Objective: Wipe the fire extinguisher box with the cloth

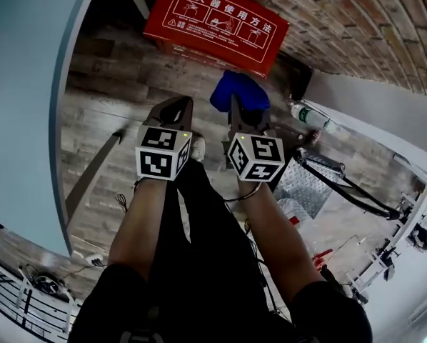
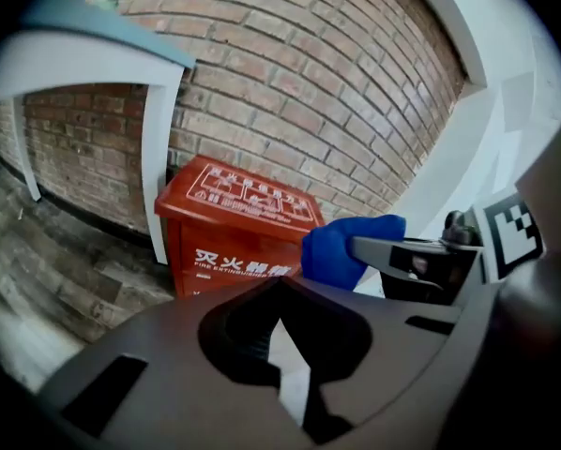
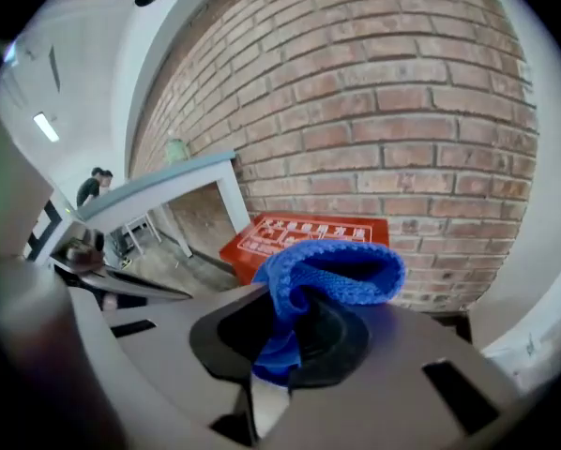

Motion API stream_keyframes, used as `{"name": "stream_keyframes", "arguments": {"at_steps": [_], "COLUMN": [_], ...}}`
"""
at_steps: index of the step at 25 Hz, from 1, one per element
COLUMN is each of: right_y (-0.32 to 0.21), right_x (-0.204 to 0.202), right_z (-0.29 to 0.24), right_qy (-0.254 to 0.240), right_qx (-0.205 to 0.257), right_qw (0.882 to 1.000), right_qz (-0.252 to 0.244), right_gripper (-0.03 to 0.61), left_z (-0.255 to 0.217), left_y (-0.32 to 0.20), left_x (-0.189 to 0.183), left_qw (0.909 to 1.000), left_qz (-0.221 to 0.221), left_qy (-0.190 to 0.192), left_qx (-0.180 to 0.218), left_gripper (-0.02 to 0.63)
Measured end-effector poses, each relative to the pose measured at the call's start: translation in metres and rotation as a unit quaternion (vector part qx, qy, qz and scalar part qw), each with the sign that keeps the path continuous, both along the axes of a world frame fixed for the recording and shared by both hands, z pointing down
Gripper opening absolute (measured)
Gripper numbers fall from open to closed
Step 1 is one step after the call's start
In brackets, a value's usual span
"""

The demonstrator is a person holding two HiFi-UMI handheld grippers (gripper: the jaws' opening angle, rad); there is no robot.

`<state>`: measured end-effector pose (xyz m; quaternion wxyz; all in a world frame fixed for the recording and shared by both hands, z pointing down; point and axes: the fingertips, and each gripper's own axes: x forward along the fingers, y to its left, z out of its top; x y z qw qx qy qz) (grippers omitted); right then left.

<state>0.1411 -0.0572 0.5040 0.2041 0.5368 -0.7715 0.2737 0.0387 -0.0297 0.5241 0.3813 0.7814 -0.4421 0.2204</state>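
The red fire extinguisher box (image 1: 217,23) with white lettering stands on the wood floor against a brick wall, ahead of both grippers. My right gripper (image 1: 239,111) is shut on a blue cloth (image 1: 240,91), which bunches out past its tips, short of the box. In the right gripper view the cloth (image 3: 332,270) fills the jaws of the right gripper (image 3: 304,293), with the box (image 3: 304,237) behind it. My left gripper (image 1: 175,111) hangs beside it, shut and empty. The left gripper view shows the box (image 2: 238,228), the cloth (image 2: 341,247) and the left gripper (image 2: 285,287).
A pale blue table (image 1: 28,84) with a white leg (image 2: 159,157) runs along the left, close to the box. A plastic bottle (image 1: 310,116) lies on the floor at right, by a metal plate (image 1: 303,184) and cables. A person (image 3: 93,190) stands far off.
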Motion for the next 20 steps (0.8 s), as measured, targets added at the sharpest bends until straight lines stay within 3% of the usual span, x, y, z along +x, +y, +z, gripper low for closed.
{"name": "stream_keyframes", "arguments": {"at_steps": [4,8,14,20], "right_y": [0.011,0.03,0.035,0.051], "right_x": [0.019,0.038,0.079,0.09], "right_z": [-0.094,-0.175,-0.284,-0.346], "right_qy": [-0.008,-0.01,-0.03,-0.047], "right_qx": [0.058,0.092,0.163,0.203], "right_qw": [0.998,0.995,0.983,0.974], "right_qz": [0.013,0.032,0.079,0.085], "right_gripper": [0.046,0.046,0.046,0.046], "left_z": [-0.081,-0.156,-0.248,-0.324], "left_y": [-0.009,0.007,0.008,0.01], "left_x": [0.028,0.05,0.075,0.076], "left_qw": [0.999,0.9979,0.9938,0.9882], "left_qz": [-0.002,0.012,0.044,0.052], "left_qy": [0.024,0.041,0.029,0.006], "left_qx": [0.039,0.05,0.098,0.144], "left_gripper": [-0.003,-0.003,-0.003,-0.003]}}
